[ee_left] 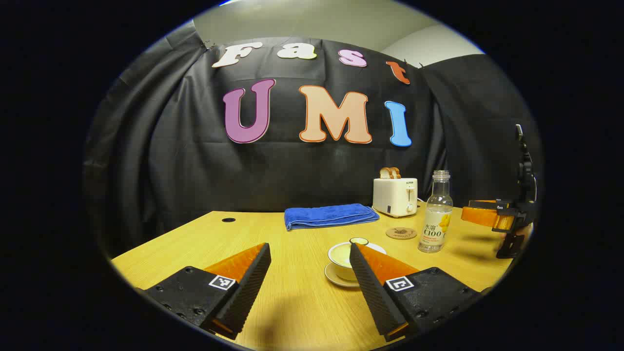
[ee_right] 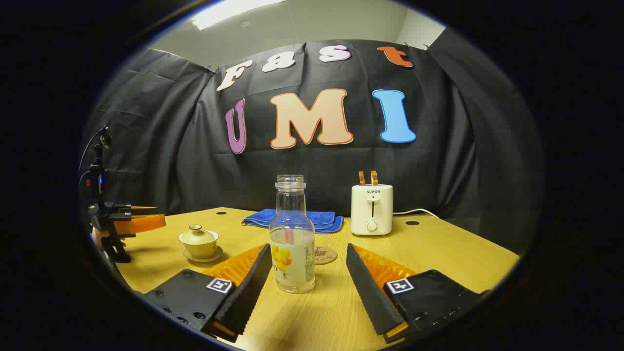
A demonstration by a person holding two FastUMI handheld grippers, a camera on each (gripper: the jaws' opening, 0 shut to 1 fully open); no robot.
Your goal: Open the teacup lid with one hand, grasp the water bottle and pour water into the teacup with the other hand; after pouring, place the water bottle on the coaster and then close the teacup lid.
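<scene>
Left gripper [ee_left: 309,253] wide open, holding nothing, hovering low over the table [ee_left: 292,302] and aimed at the teacup [ee_left: 343,261]. Cup sits on its saucer [ee_left: 336,279] just past the right finger, which hides part of it. Lid [ee_right: 197,235] on, knob up, clear enough from the right gripper view. So step one not done yet.

Right gripper [ee_right: 308,256] also spread wide and empty, lined up on the bottle [ee_right: 291,239]. Bottle standing upright between the fingers, nearer the left one, but can't tell if that one touches it; the other clearly apart. No cap on it, some water in the bottom part. Coaster [ee_right: 325,255] lying just behind the bottle, bare. Toaster [ee_right: 372,209] and blue towel [ee_right: 292,219] parked at the back, not part of this.

Progress-wise: pretty much at the start. Both grippers in approach position, nothing grabbed. Left to do, by the look of it: lift lid, grip bottle, pour, set bottle on coaster, lid back on. Basically everything.
</scene>
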